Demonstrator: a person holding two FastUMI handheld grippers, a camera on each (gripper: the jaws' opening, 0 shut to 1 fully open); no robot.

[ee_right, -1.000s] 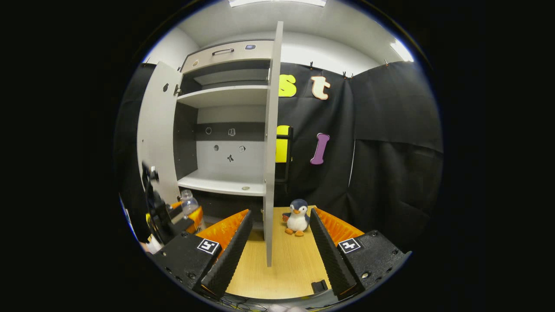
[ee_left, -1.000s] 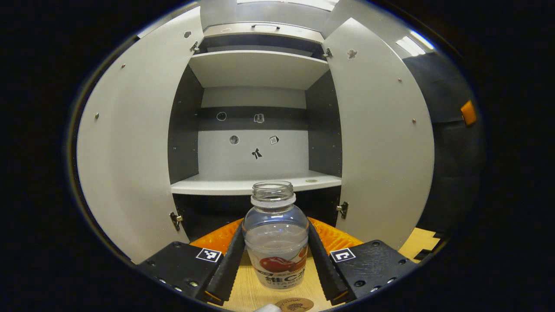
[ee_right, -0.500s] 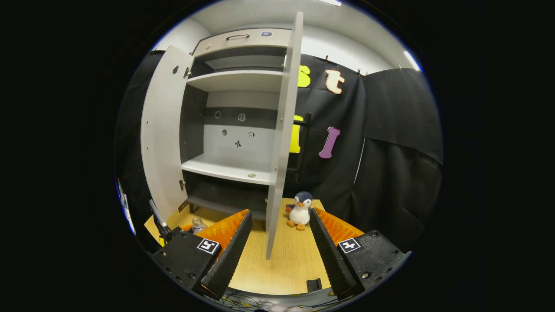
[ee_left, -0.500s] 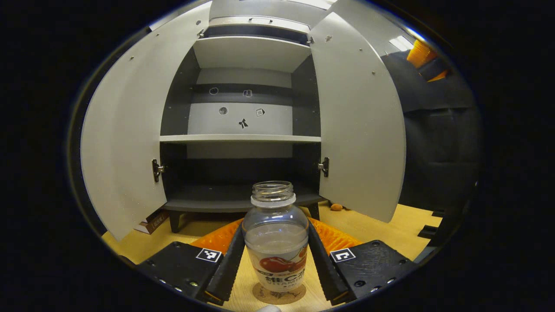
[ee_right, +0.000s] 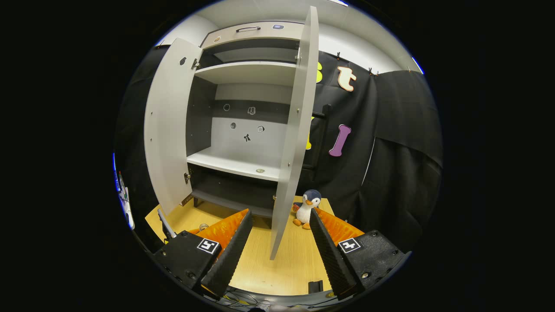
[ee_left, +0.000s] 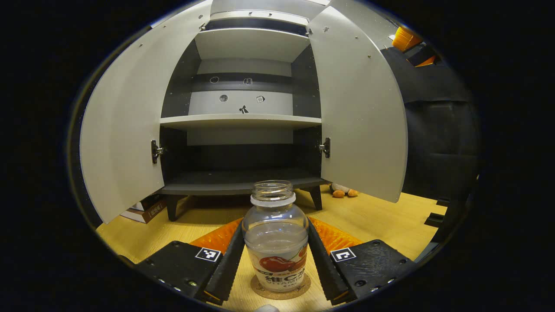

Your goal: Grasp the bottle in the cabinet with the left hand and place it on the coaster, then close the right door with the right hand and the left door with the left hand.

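Left gripper [ee_left: 276, 255] pinching bottle [ee_left: 275, 236] on coaster [ee_left: 282, 292] — right gripper [ee_right: 277, 247] spread before right door [ee_right: 295, 143].

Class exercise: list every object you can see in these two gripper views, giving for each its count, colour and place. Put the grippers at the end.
Bottle: one, clear with a red-printed label, no cap, standing on the coaster between the left gripper's fingers.
Coaster: one, brown, on the table under the bottle.
Cabinet: one, grey with dark inner walls, at the table's back, shelves bare.
Left door: one, grey, open.
Right door: one, grey, open.
Penguin toy: one, dark blue and white, on the table by the right door.
Books: a few, under the cabinet's left side.
Table: one, light wood.
Left gripper: one, shut on the bottle.
Right gripper: one, open, facing the right door's edge.
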